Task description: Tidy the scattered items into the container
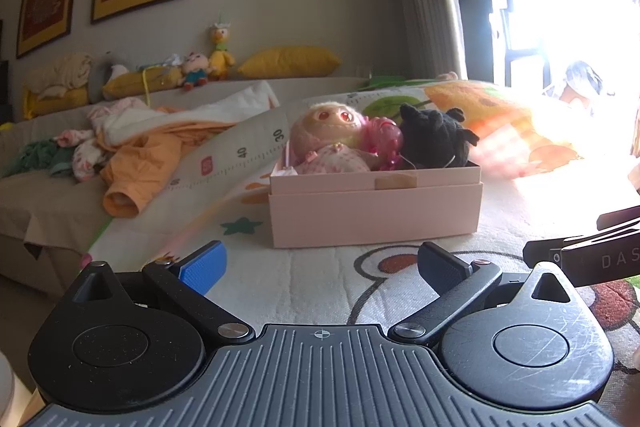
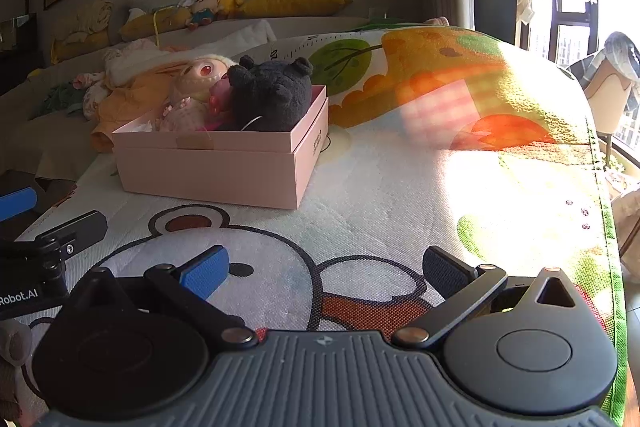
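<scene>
In the left wrist view, the left gripper [image 1: 320, 269] is seen low over a cartoon-printed mat [image 1: 320, 291], its blue-padded and dark fingers spread wide with nothing between them. Just beyond it, a pale pink box [image 1: 374, 215] is set on the mat. Three toys are packed inside: a cream doll with red eyes [image 1: 326, 131] at the left, a black plush [image 1: 434, 137] at the right, and a translucent pink item [image 1: 386, 139] between them, whose nature cannot be made out. Part of the right gripper [image 1: 592, 259] is seen at the right edge. Crumpled clothes [image 1: 132, 155] are piled far left.

In the right wrist view, the right gripper [image 2: 326, 277] is likewise held with its fingers parted and empty. The box [image 2: 216, 175] is placed far left on the mat [image 2: 380, 195], with the black plush [image 2: 272, 95] nearest the right wall. The left gripper [image 2: 52, 223] is visible at the left edge.
</scene>
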Motion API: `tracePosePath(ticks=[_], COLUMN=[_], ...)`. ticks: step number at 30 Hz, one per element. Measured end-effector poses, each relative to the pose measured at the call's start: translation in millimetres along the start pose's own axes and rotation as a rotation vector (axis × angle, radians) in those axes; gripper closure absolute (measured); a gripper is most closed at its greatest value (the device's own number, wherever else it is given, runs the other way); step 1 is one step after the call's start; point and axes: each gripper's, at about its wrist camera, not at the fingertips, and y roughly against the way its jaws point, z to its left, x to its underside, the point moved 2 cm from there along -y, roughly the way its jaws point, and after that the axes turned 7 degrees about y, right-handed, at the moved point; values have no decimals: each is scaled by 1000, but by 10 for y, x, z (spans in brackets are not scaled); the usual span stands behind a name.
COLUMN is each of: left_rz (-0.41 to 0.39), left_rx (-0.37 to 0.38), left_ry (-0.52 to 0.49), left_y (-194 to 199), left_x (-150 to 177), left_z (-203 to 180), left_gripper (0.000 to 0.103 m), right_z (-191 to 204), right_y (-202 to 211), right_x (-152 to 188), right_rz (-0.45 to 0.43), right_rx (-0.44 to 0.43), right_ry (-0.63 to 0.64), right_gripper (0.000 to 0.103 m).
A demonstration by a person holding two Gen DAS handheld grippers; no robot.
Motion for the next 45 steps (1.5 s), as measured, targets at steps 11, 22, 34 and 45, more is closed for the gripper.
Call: tracePosePath(ticks=[11, 22, 34, 45], left_rz=[56, 27, 15, 14], left_rx=[-24, -54, -50, -48], left_ry=[-2, -18, -27, -28], left_y=[-74, -21, -5, -9], left_x=[-24, -9, -3, -6], left_z=[2, -14, -11, -11], left_gripper=[0, 0, 0, 0], right_z=[4, 23, 26, 26], right_y=[-8, 6, 8, 9], right_x=[-2, -4, -4, -5], right_rz=[7, -12, -10, -9], right_rx=[3, 11, 10, 10], right_ry=[1, 18, 19, 18], right_gripper=[0, 0, 0, 0])
